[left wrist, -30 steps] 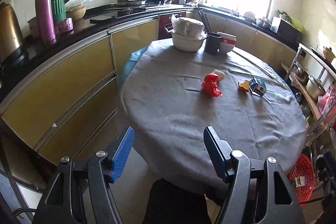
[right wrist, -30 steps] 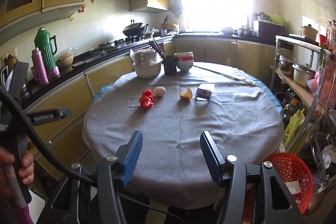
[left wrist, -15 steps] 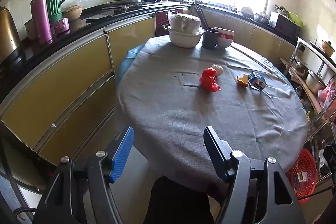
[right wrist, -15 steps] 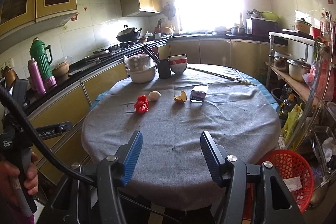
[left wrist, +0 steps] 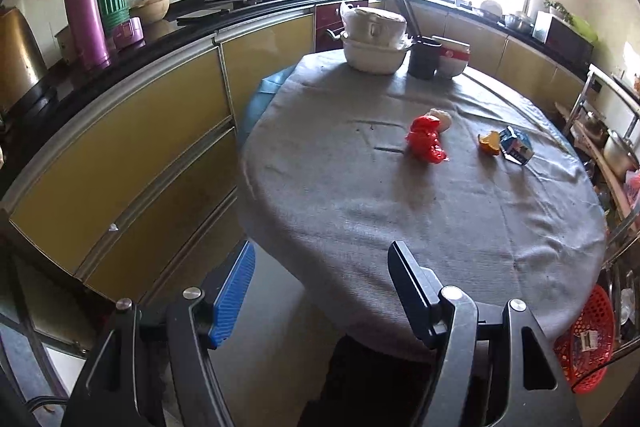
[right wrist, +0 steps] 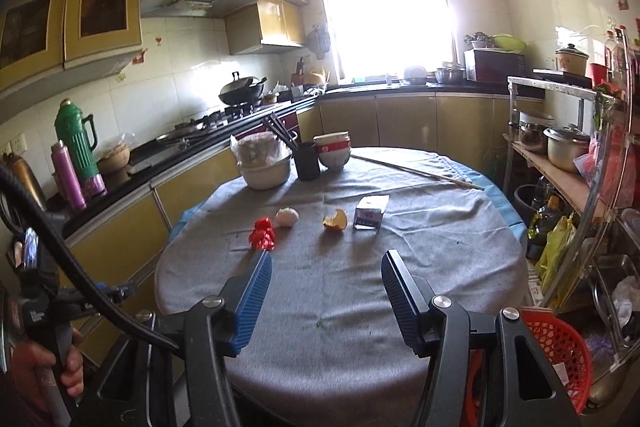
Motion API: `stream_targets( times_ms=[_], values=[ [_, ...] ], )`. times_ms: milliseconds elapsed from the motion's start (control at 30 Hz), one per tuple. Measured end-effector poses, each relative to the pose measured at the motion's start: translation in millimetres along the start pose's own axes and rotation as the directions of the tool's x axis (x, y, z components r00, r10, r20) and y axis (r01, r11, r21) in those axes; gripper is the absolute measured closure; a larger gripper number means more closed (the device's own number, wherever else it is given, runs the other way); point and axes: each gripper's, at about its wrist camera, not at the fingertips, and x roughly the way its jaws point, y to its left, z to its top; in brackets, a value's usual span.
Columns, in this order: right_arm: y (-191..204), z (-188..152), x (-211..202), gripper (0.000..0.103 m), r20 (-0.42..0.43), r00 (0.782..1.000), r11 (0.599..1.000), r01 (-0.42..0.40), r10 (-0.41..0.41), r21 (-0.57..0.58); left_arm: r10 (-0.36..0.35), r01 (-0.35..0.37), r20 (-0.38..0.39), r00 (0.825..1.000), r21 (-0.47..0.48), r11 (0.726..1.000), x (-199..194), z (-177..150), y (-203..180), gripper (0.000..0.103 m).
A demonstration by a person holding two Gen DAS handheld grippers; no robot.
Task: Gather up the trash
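Observation:
Trash lies mid-table on the grey cloth (left wrist: 400, 211): a crumpled red wrapper (left wrist: 426, 143) (right wrist: 263, 233), a pale eggshell-like lump (left wrist: 441, 118) (right wrist: 287, 217), an orange peel (left wrist: 490, 142) (right wrist: 335, 219) and a small blue-white carton (left wrist: 516, 145) (right wrist: 371, 213). My left gripper (left wrist: 322, 269) hangs open at the table's near edge, nothing between its fingers. My right gripper (right wrist: 326, 275) is open above the near part of the table, empty, well short of the trash. A red mesh basket (right wrist: 556, 347) (left wrist: 586, 337) stands on the floor to the right of the table.
Stacked white bowls (right wrist: 266, 163), a dark chopstick holder (right wrist: 307, 159) and a red-banded bowl (right wrist: 332, 151) stand at the table's far side. A yellow counter with flasks (left wrist: 86, 17) runs along the left. A metal rack with pots (right wrist: 568, 147) is on the right. A hand (right wrist: 44, 367) holds the left gripper.
The right wrist view has risen and tipped up, showing more of the window and wall cabinets. The left wrist view has tipped slightly. Both grippers stay open and empty.

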Motion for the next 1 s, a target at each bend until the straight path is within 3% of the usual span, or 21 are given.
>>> stream_targets(
  times_ms=[167,400,700,1000],
  values=[
    [-14.9,12.7,-7.6,0.042,0.042,0.999,1.000,0.013,-0.013,0.002,0.034,-0.034,-0.002,0.999,0.033,0.999,-5.9,7.0,-10.8,0.033],
    [-37.4,32.3,-46.3,0.036,0.168,0.984,0.998,0.055,-0.051,-0.015,0.063,-0.064,0.022,0.998,0.064,0.996,-20.9,24.4,-28.6,0.033],
    [-67.8,32.9,-99.0,0.035,0.267,0.954,0.990,0.142,-0.139,0.008,0.062,-0.076,0.128,0.990,0.101,0.992,-65.2,62.1,-49.2,0.033],
    [-77.9,39.8,-139.4,0.033,0.339,0.928,0.988,0.145,-0.153,0.050,0.019,-0.049,0.278,0.961,0.100,0.994,-132.8,78.5,-52.1,0.033]
  ],
)
